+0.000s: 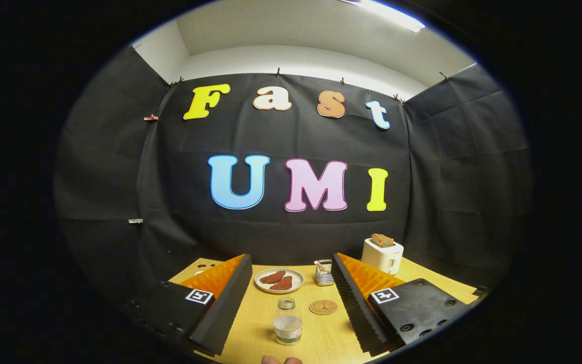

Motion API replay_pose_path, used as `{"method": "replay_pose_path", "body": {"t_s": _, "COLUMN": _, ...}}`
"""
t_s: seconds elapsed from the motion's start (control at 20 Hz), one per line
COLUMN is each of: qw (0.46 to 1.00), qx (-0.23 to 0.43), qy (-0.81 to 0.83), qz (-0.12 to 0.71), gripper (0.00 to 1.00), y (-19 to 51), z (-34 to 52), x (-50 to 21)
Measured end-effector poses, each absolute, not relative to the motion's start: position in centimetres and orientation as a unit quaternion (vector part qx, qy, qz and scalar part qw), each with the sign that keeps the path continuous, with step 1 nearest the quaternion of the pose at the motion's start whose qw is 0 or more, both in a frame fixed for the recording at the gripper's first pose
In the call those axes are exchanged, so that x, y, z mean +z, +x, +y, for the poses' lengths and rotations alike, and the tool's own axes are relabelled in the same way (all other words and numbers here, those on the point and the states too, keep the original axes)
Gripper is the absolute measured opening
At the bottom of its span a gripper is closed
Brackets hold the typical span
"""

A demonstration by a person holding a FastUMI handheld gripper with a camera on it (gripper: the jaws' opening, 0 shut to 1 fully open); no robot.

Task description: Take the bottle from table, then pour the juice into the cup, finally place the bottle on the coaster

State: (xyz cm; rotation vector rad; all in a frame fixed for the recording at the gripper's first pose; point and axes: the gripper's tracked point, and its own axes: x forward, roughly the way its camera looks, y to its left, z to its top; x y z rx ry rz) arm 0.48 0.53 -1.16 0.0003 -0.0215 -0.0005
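A small clear bottle (287,322) with a little liquid in it and no cap stands upright on the wooden table (260,323), between my two fingers and slightly ahead of them. My gripper (291,308) is open, its black-and-orange fingers (225,298) spread wide on either side of the bottle without touching it. A round brown coaster (323,307) lies flat just right of the bottle, near the right finger (359,298). A small metallic ribbed cup (324,273) stands farther back, beyond the coaster.
A white plate (279,280) with two reddish-brown pieces of food sits beyond the bottle. A white toaster (383,254) with toast in it stands at the back right. A person's fingertips (281,360) show at the table's near edge.
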Motion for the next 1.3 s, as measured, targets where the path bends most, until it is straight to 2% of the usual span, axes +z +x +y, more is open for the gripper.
{"method": "replay_pose_path", "body": {"t_s": 0.6, "qw": 1.0, "qx": -0.003, "qy": 0.002, "qz": -0.023, "gripper": 0.96, "y": 0.7, "z": -0.2, "x": -4.7}}
{"method": "replay_pose_path", "body": {"t_s": 1.3, "qw": 0.999, "qx": 0.0, "qy": 0.015, "qz": 0.043, "gripper": 0.97, "y": 3.5, "z": 0.9, "x": -21.3}}
